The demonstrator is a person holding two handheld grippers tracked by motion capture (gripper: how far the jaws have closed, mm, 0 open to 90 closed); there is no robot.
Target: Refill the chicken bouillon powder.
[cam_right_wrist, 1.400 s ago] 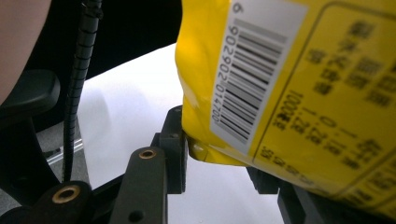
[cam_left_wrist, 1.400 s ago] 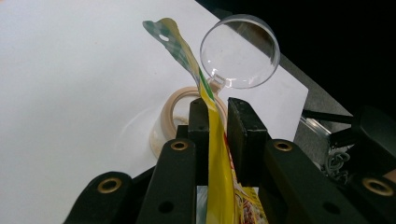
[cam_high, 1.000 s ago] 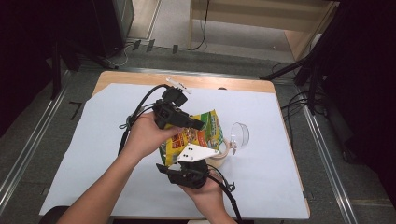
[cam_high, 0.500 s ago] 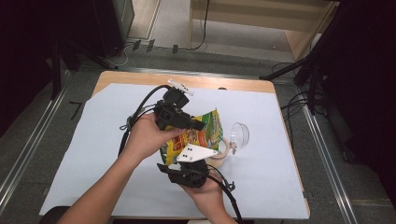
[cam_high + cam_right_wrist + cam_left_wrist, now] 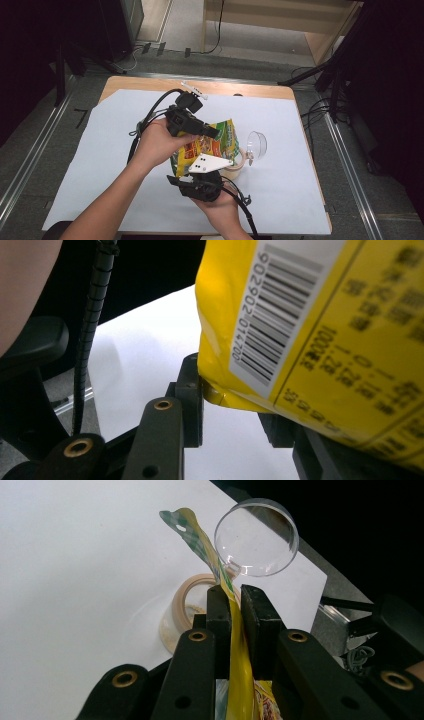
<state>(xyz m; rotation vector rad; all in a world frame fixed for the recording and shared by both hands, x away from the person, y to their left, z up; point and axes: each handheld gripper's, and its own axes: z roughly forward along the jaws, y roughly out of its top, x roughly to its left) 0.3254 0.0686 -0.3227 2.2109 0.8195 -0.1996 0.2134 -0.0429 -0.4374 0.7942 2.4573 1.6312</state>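
Note:
A yellow and green snack bag [image 5: 220,143] is held up over the white table cover between both grippers. My left gripper [image 5: 214,133] comes in from the left, and in the left gripper view it [image 5: 233,602] is shut on the bag's thin sealed edge [image 5: 238,665]. My right gripper [image 5: 201,170], with its grey three-cornered plate [image 5: 210,163], reaches up from below. In the right gripper view it [image 5: 235,392] is shut on the bag's lower corner [image 5: 320,340], below a barcode; the right jaw is partly hidden behind the bag.
A beige tape roll [image 5: 239,161] lies flat just right of the bag, also seen in the left gripper view [image 5: 183,606]. A clear round plastic cup [image 5: 257,145] stands beside it [image 5: 256,537]. A small white stick [image 5: 194,90] lies near the table's far edge.

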